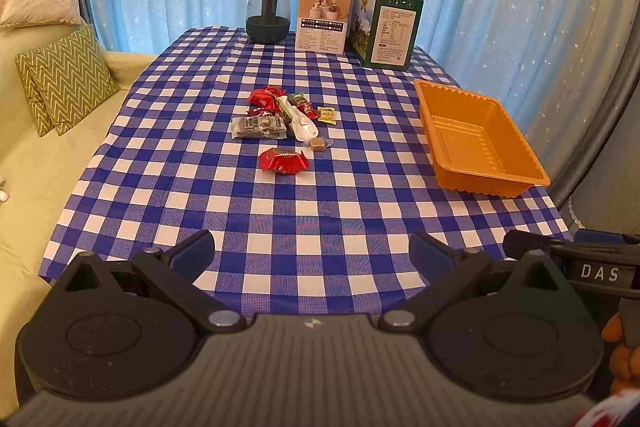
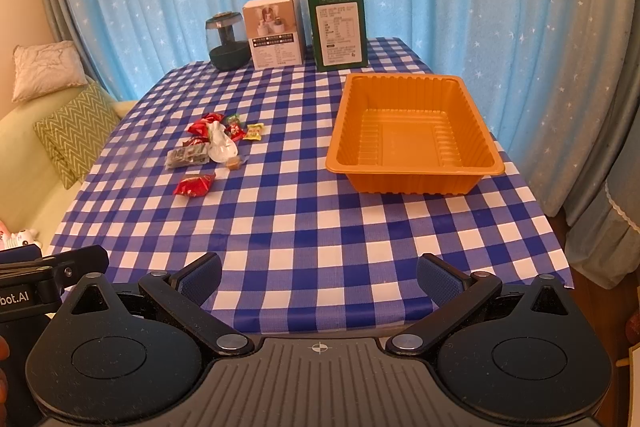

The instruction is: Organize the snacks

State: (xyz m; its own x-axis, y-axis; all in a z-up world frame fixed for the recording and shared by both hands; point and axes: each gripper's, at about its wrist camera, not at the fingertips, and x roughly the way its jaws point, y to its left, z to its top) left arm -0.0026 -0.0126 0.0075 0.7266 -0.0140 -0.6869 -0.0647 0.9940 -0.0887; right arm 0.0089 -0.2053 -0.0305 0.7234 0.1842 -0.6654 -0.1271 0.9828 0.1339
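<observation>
At the bottom of each wrist view, the left gripper (image 1: 312, 255) and right gripper (image 2: 319, 277) hang over the near edge of the checked tablecloth (image 2: 304, 227), jaws spread wide and holding nothing. The snacks (image 2: 208, 147) lie clustered left of centre. The orange tray (image 2: 414, 167) sits right of centre, well apart from them.

The right tongs (image 2: 318, 277) stood with jaws wide apart and nothing between them, over the near edge of the checked bench (image 2: 312, 227). An orange tray (image 2: 414, 173) sat ahead and to the right, nothing inside it. A snack pile (image 2: 214, 143) lay ahead left, well apart from the tray, one red packet (image 2: 194, 185) nearest. Two boxes (image 2: 304, 27) and a dark jar (image 2: 228, 41) lined the far edge.
</observation>
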